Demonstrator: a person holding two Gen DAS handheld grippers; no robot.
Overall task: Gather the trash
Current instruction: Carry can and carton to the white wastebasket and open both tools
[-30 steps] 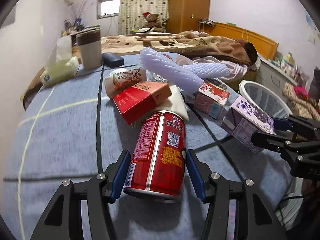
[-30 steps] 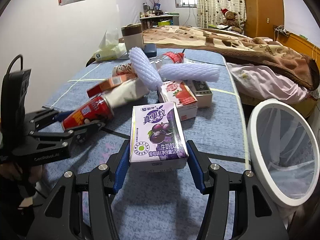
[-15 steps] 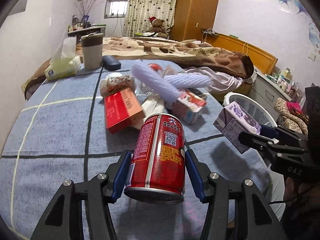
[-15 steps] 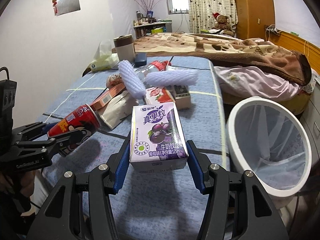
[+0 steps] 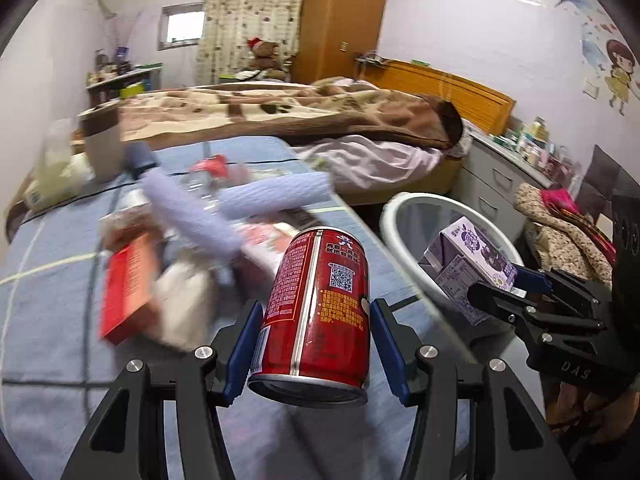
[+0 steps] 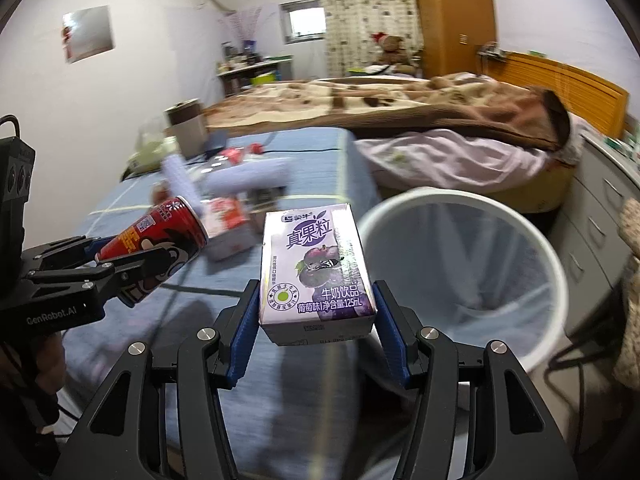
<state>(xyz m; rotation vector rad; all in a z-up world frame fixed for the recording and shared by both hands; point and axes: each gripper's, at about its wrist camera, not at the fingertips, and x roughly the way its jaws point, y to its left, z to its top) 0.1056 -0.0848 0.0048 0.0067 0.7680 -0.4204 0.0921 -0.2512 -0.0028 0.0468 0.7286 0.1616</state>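
You are carrying both loads toward the white bin (image 6: 460,276): your left claw (image 5: 312,344) is clamping the red can (image 5: 316,308), your right claw (image 6: 316,320) is gripping the purple carton (image 6: 316,268) just short of the rim, so next you will likely be centering each over the opening before releasing.

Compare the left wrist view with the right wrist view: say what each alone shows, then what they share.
Only the left wrist view shows the wall stickers and the red box on the blue cloth. Only the right wrist view shows the picture on the left wall. Both show the red can in the left gripper, the purple carton in the right gripper, and the white bin.
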